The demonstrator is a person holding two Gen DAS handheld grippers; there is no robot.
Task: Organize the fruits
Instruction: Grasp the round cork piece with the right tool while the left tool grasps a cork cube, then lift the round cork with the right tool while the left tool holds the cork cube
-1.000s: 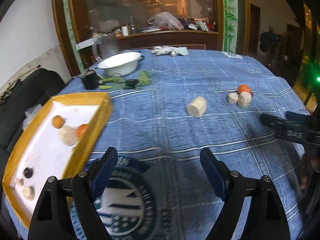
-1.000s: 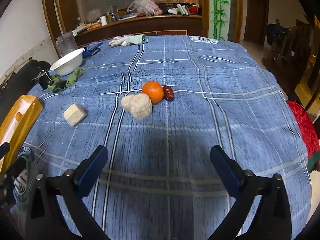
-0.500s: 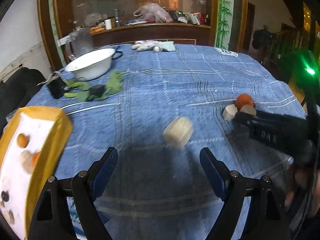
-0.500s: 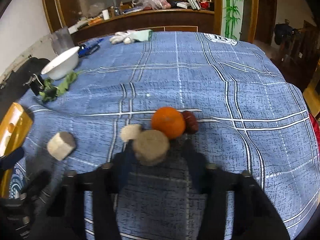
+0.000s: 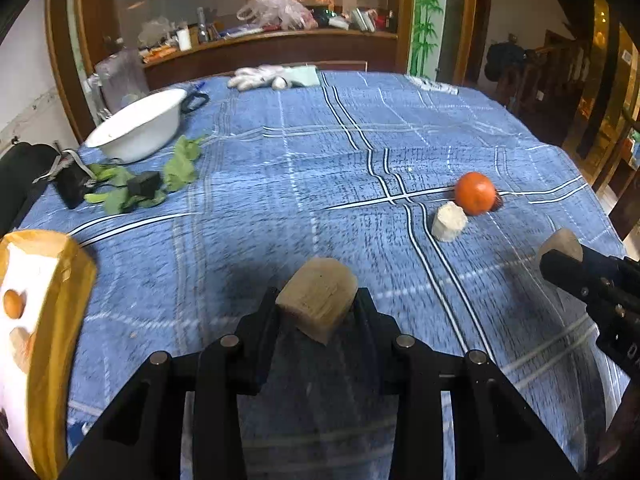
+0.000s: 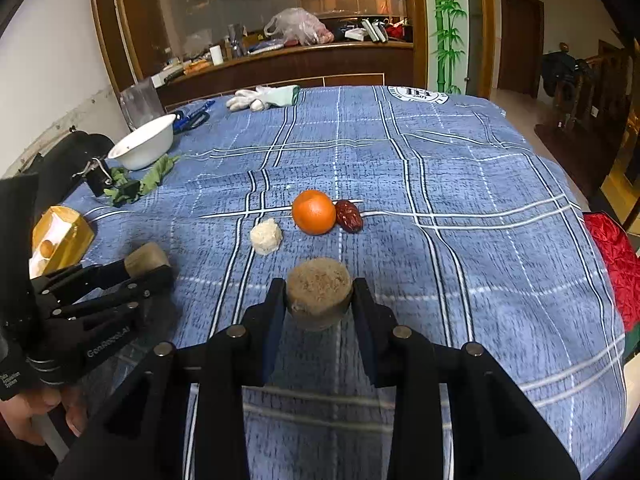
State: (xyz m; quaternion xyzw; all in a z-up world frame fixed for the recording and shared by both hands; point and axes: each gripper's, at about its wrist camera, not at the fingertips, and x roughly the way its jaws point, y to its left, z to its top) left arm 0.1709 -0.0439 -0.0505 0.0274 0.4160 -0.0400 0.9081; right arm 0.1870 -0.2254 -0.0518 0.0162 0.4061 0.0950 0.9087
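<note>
Fruits: I've got one piece in each gripper right now, and more are waiting on the blue cloth.
Left gripper: my jaws are closed on a pale tan chunk, lifted just clear of the desk as far as I can judge.
Right gripper: jaws pinched around a round brownish piece, cut face towards the camera.
Yellow tray: off at my left edge, already carrying a small orange fruit and a few other pieces I can't make out.
Left on the cloth: an orange, a dark red date touching it, and a white lump just beside them.
Progress: I'd call it roughly midway; some fruit is in the tray, two are in hand, three are untouched.
Next, my guess: both loads go over to the tray, then back for the cluster.
Clutter: white bowl and green leaves far left, not my concern.
</note>
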